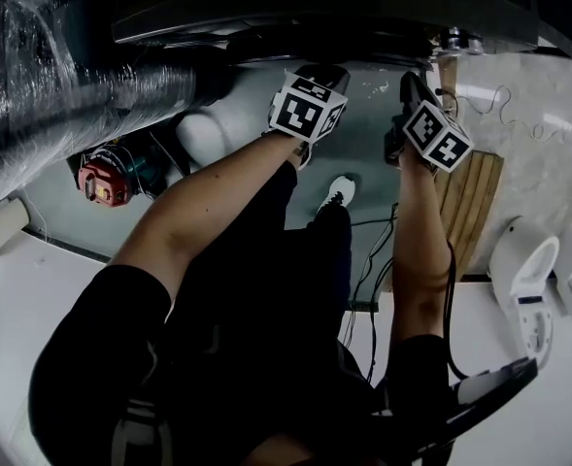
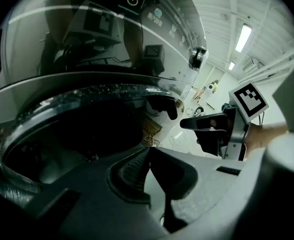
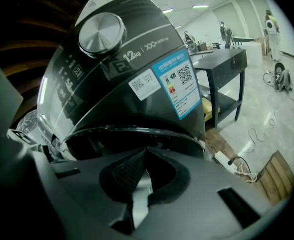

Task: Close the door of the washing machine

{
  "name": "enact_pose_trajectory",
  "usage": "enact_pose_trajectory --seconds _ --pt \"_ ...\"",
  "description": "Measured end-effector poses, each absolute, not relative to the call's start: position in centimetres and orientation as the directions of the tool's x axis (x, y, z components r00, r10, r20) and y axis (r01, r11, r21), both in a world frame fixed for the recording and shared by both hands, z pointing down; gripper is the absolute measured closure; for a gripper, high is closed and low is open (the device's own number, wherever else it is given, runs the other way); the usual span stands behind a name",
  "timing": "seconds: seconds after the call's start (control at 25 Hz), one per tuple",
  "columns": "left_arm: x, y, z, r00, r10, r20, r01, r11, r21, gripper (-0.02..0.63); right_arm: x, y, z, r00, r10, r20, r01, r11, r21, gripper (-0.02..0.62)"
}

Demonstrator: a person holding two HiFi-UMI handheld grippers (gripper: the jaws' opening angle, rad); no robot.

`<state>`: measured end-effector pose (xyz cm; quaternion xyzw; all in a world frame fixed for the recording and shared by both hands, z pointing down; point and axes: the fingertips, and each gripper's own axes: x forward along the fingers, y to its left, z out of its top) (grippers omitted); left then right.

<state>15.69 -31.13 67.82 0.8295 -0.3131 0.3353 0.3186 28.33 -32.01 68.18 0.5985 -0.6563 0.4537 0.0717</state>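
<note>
The dark washing machine (image 3: 137,54) fills the right gripper view, with a silver knob (image 3: 102,31) and a blue energy label (image 3: 174,84). Its round door (image 3: 137,134) sits below the panel, and its rim seems to lie against the front. I cannot tell whether it is latched. In the left gripper view the door glass (image 2: 87,129) curves just beyond my left gripper (image 2: 147,151), which is shut and empty. My right gripper (image 3: 146,151) is shut too, with nothing in it, just short of the door rim. From the head view both grippers, left (image 1: 317,78) and right (image 1: 414,90), point at the machine's front.
A foil-wrapped hose (image 1: 52,76) runs at the upper left above a red tool (image 1: 104,181). A wooden pallet (image 1: 470,202) and cables lie on the right, with a white device (image 1: 523,270) beyond. A black table (image 3: 221,64) stands beside the machine.
</note>
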Motion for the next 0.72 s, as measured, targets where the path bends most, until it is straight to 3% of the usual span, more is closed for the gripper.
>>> enact_pose_trajectory --seconds 0.36,0.72 --pt "14.9 -29.4 63.2 0.575 -0.402 0.713 -0.752 -0.603 0.267 0.602 28.7 -28.7 62.7 -0.302 -0.735 0.607 -0.897 0.003 -0.443 0.589" --pt "14.6 -23.4 50.9 0.590 -0.550 0.592 -0.790 -0.546 0.280 0.603 28.1 -23.1 50.2 -0.374 -0.770 0.517 -0.913 0.209 -0.350 0.589"
